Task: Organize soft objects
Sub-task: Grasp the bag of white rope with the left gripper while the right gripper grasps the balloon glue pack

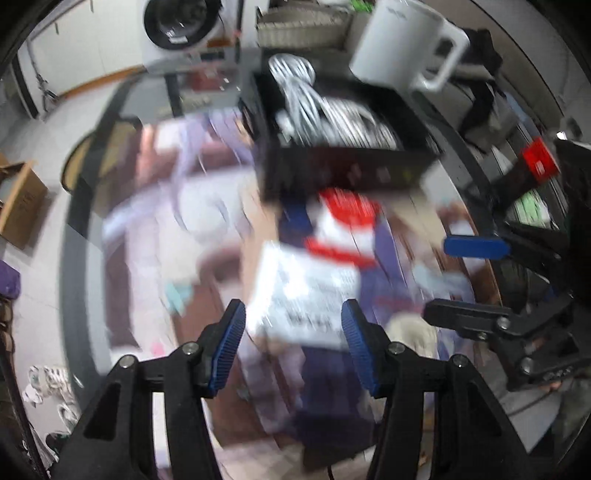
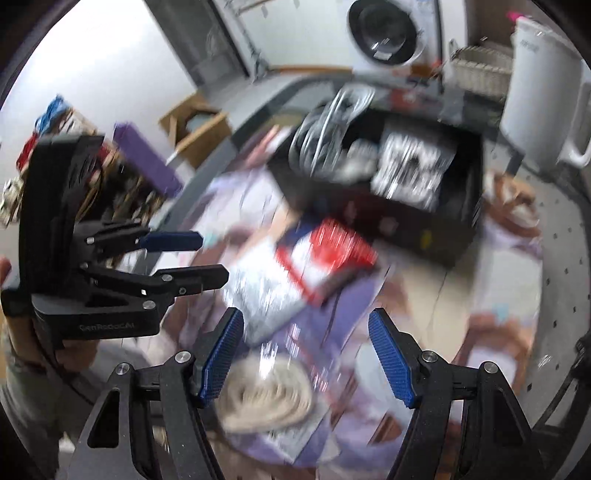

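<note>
Both views are motion-blurred. A black bin (image 1: pixel 351 162) (image 2: pixel 424 221) holding pale bundled soft items (image 1: pixel 332 110) (image 2: pixel 406 166) sits at the back of the table. In front of it lies a red-and-white packet (image 1: pixel 343 221) (image 2: pixel 328 251) and a white printed packet (image 1: pixel 306 295) (image 2: pixel 266 295). A beige coiled soft item (image 2: pixel 269 391) lies near the front. My left gripper (image 1: pixel 293 343) is open and empty above the white packet. My right gripper (image 2: pixel 306 354) is open and empty above the beige coil. Each gripper shows in the other's view, the right (image 1: pixel 476 273) and the left (image 2: pixel 192 258).
A patterned purple-and-brown cloth (image 1: pixel 166 221) (image 2: pixel 498 295) covers the round table. A white pitcher (image 1: pixel 402 44) (image 2: pixel 543 85) stands behind the bin. A washing machine (image 1: pixel 181 26) (image 2: pixel 388 33) and a cardboard box (image 1: pixel 18 199) (image 2: pixel 195 125) stand on the floor beyond.
</note>
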Available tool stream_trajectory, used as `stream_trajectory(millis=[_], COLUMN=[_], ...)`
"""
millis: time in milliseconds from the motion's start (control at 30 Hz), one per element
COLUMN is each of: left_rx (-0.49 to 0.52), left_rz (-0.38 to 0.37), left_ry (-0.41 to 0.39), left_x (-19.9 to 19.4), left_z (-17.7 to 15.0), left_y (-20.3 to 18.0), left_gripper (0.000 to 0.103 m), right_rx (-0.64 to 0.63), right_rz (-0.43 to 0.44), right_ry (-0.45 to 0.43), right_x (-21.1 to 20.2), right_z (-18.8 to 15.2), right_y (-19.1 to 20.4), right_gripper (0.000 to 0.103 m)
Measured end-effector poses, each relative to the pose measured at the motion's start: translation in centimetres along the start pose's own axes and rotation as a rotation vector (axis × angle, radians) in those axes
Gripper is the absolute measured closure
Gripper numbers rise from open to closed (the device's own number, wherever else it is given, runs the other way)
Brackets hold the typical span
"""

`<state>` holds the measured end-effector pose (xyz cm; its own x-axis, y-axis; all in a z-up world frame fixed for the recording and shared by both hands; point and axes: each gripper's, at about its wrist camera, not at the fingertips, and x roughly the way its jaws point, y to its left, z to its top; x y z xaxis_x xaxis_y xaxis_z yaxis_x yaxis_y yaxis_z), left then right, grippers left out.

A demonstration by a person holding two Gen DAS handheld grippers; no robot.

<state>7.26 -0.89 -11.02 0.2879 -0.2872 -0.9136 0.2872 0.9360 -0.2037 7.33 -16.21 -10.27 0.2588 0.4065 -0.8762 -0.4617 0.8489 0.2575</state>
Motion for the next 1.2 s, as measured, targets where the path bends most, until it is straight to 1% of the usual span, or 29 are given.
stream_trajectory(millis=[100, 200, 267, 333, 433, 467, 600, 667, 733, 767, 800, 900, 933, 967, 1000, 1067, 1100, 1200], left_rx=[0.062, 0.132, 0.177, 0.203, 0.223, 0.232, 0.253, 0.252, 0.248, 0.251, 0.260, 0.285, 0.283, 0.281, 0.284, 0.289, 0.292, 0.285], left_rz=[-0.029, -0.039, -0.080, -0.106, -0.096, -0.077, -0.036, -0.034, -0.032, -0.026, -0.009, 0.041, 0.048, 0.047, 0.024, -0.002, -0.004, 0.011], left_ry=[0.058, 0.066, 0.075, 0.087, 0.109, 0.116, 0.124, 0.123, 0.126, 0.134, 0.140, 0.113, 0.102, 0.098, 0.103, 0.101, 0.104, 0.089], left_x=[0.7, 0.5, 0.4, 0.6, 1.5, 2.0, 3.3, 3.4, 3.5, 3.9, 4.1, 4.6, 4.5, 4.4, 4.3, 3.8, 3.7, 2.9], left_z=[-1.7, -3.0, -3.4, -3.4, -3.3, -3.2, -2.3, -2.1, -2.1, -2.1, -2.2, -2.7, -2.7, -2.6, -2.5, -2.4, -2.3, -1.9], left_y=[-1.8, -4.0, -5.8, -7.1, -8.9, -9.3, -10.1, -10.2, -10.1, -10.3, -10.4, -10.7, -10.8, -10.9, -10.9, -10.8, -10.6, -9.7], left_gripper=[0.049, 0.049, 0.049, 0.049, 0.049, 0.049, 0.048, 0.046, 0.039, 0.026, 0.019, 0.019, 0.021, 0.031, 0.047, 0.062, 0.067, 0.070], right_rx=[-0.016, -0.034, -0.034, -0.017, 0.010, 0.013, 0.020, 0.012, 0.013, 0.015, 0.017, 0.015, 0.016, 0.017, 0.014, 0.013, 0.015, 0.022], right_rz=[-0.012, -0.035, -0.068, -0.076, -0.088, -0.092, -0.095, -0.098, -0.103, -0.102, -0.104, -0.113, -0.115, -0.116, -0.118, -0.122, -0.123, -0.125], right_ry=[0.052, 0.100, 0.101, 0.101, 0.100, 0.101, 0.094, 0.085, 0.080, 0.080, 0.080, 0.081, 0.080, 0.079, 0.077, 0.074, 0.070, 0.062], right_x=[0.9, 1.5, 1.4, 1.4, 1.3, 1.3, 1.0, 0.8, 0.6, 0.6, 0.6, 0.6, 0.6, 0.6, 0.7, 0.8, 0.9, 1.1], right_z=[-1.8, -3.2, -3.8, -4.1, -4.3, -4.1, -3.8, -3.8, -3.9, -3.9, -3.9, -3.8, -3.8, -3.7, -3.6, -3.5, -3.4, -3.0], right_y=[-0.1, -0.6, -1.4, -2.2, -3.4, -3.7, -4.0, -4.0, -4.2, -4.2, -4.3, -4.4, -4.5, -4.4, -4.4, -4.3, -4.3, -4.4], right_gripper=[0.031, 0.031, 0.031, 0.031, 0.031, 0.031, 0.031, 0.031, 0.031, 0.031, 0.031, 0.031, 0.031, 0.031, 0.031, 0.031, 0.031, 0.031])
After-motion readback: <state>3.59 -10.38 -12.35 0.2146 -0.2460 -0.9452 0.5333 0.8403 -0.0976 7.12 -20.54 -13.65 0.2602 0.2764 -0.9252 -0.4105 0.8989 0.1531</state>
